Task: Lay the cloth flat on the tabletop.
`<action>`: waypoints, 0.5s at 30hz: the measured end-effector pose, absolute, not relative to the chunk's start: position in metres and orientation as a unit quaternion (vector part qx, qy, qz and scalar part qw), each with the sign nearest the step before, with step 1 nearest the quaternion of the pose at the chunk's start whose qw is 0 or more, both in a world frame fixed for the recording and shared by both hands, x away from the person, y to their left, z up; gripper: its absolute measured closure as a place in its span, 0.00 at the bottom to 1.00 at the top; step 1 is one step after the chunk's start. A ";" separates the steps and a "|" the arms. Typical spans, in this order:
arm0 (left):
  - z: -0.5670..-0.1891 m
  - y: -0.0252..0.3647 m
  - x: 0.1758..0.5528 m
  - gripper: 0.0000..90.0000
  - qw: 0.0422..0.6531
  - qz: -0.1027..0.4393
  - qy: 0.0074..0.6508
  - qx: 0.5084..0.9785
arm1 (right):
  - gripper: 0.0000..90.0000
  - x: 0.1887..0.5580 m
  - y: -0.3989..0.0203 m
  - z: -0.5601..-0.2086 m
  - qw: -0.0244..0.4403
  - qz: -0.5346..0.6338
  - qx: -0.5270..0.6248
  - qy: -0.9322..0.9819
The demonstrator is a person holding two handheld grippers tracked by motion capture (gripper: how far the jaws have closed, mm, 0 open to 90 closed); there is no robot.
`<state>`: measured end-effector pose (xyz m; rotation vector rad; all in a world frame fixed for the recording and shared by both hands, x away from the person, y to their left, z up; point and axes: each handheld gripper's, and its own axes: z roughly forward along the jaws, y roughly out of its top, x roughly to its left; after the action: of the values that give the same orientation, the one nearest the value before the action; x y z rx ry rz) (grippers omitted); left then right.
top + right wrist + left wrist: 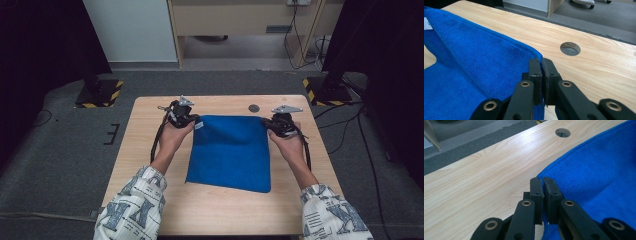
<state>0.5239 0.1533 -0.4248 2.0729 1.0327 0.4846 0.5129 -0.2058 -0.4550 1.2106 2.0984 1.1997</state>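
A blue cloth (230, 152) lies spread on the wooden table (220, 210), its far edge held at both corners. My left gripper (192, 120) is shut on the far left corner, and in the left gripper view my left gripper (543, 180) pinches the cloth (599, 172) at its hem. On the far right corner my right gripper (266, 123) is shut. The right gripper view has my right gripper (540, 60) clamped on the cloth (471, 60). A small white tag (427, 24) sticks out at the opposite corner.
A round cable hole (254, 108) sits in the table just beyond the cloth's far edge, and I see that hole (562, 132) from the left gripper and the same hole (570, 48) from the right. Black stands with hazard-striped bases (97, 92) flank the table on the floor.
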 end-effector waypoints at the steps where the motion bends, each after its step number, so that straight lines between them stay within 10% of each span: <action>1: -0.424 0.153 0.523 0.96 0.377 0.192 0.404 0.811 | 0.97 0.513 -0.205 -0.455 0.216 0.433 0.438 0.757; 15: -0.439 0.160 0.538 0.96 0.353 0.199 0.415 0.814 | 0.97 0.534 -0.190 -0.461 0.218 0.409 0.442 0.768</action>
<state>0.5379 0.1601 -0.4390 2.1064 1.0730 0.5153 0.5345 -0.1900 -0.4613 1.2241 2.1276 1.1313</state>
